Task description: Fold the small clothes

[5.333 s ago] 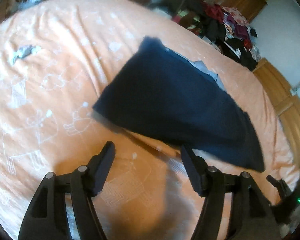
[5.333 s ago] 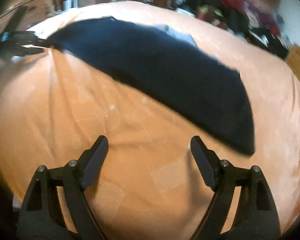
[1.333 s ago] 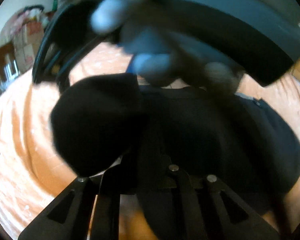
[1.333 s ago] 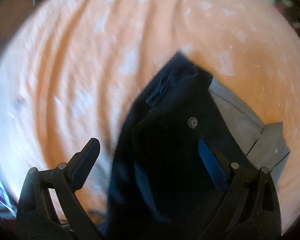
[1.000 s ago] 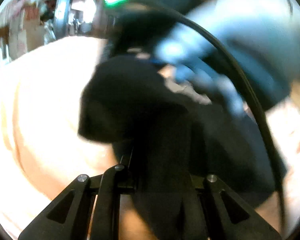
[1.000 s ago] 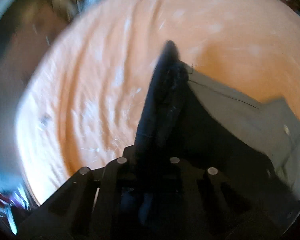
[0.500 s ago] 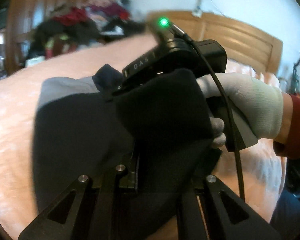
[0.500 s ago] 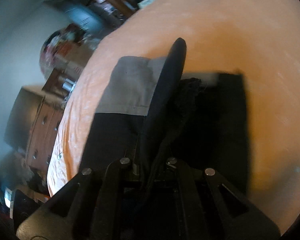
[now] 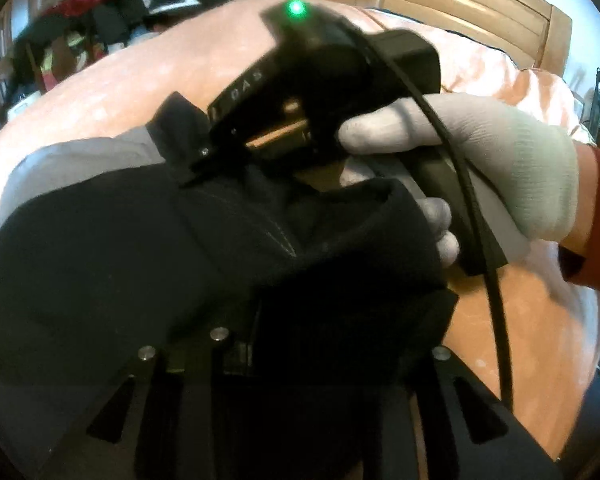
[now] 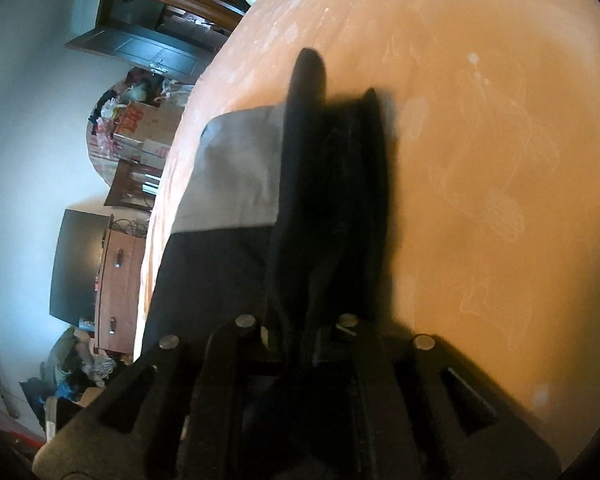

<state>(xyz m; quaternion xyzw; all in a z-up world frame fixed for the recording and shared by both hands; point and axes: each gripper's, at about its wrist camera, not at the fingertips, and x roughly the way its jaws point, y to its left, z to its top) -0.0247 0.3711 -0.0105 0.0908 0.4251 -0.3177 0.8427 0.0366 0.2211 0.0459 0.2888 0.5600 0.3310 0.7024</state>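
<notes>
Both my claws pinch the dark garment [image 9: 148, 248]: left claw [image 9: 236, 344] and right claw [image 9: 204, 156] close together, lifted edge bunched between them, rest trailing on the bed [image 10: 480, 128], long axis away from me.

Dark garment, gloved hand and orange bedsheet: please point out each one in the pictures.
dark garment [image 9: 100, 264], left wrist view, on its broad black cloth.
gloved hand [image 9: 512, 168], left wrist view, on the back of the white glove.
orange bedsheet [image 10: 480, 140], right wrist view, on a bare part.
</notes>
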